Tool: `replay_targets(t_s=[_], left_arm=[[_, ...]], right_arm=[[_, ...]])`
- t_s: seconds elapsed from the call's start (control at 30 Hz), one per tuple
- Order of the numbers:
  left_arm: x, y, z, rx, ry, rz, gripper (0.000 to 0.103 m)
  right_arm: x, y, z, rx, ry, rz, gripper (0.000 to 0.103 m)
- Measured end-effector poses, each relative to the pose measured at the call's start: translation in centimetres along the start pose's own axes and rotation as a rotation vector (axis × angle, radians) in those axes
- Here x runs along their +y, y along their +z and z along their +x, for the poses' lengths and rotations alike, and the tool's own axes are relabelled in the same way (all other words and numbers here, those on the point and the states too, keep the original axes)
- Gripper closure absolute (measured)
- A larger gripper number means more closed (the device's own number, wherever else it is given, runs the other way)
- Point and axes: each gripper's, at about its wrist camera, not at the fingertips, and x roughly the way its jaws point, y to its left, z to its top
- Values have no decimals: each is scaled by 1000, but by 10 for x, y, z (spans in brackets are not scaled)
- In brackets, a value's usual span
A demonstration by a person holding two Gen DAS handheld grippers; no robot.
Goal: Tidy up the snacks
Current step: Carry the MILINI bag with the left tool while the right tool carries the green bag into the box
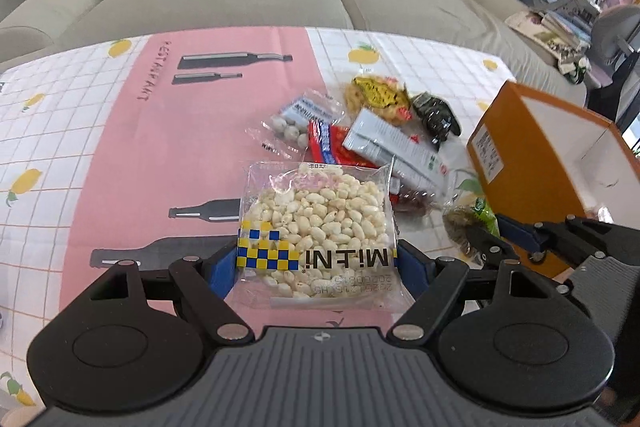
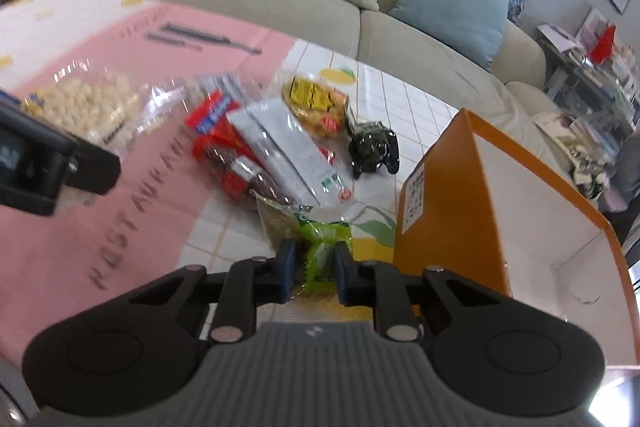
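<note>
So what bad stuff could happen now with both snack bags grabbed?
1. The left gripper pinches only the bottom edge of the puffed corn bag, so the slippery bag might slide out or the puffs get crushed.
2. The right gripper squeezes the green snack bag close to the orange box; a swing could bump the box.
3. Both grippers are close together and might collide.

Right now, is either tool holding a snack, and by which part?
Both are. The left tool clamps the puffed-corn bag across its near printed end. The right tool pinches the green snack packet at its near crimped end.
</note>
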Motion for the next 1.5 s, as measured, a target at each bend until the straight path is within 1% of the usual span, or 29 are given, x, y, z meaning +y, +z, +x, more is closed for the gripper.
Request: replay_targets(t_s=[0.13,0.3,0.47,0.6,0.7,0.77,0.93,1.03,1.17,1.33,1.43,1.5], left_arm=[[-5,2,-16,-24,-10,-8,11],[-15,5,-41,-61,-48,-1,11],[-31,12,-57,-89,-99,23,11],[-49,21,-66,-98,-170,63,11],[-63,34,-67,-84,-230,79,11],[-79,45,-65,-85,-248,119,11],[-133,69,-51,-85,-273,282,11],[-163,81,-31,-47,-292,357,11],[-198,96,8,43,-308,429,11],[-230,104,53,107,-279,558,11],[-240,102,75,149,-257,620,11],[-246,103,88,169,-240,658,11]], right_arm=[[-18,9,-23,-17,67,117,91],[-52,17,-46,-13,177,318,94],[-86,21,-70,-30,250,446,95],[-119,24,-88,-32,297,516,96],[-148,24,-99,-33,294,539,97],[-167,23,-107,-38,270,541,97],[-210,20,-116,-45,188,528,99],[-235,15,-108,-25,174,553,101],[-263,8,-82,19,155,583,102],[-284,4,-36,79,176,656,102],[-292,0,-8,112,179,687,103],[-295,-5,11,141,196,719,103]])
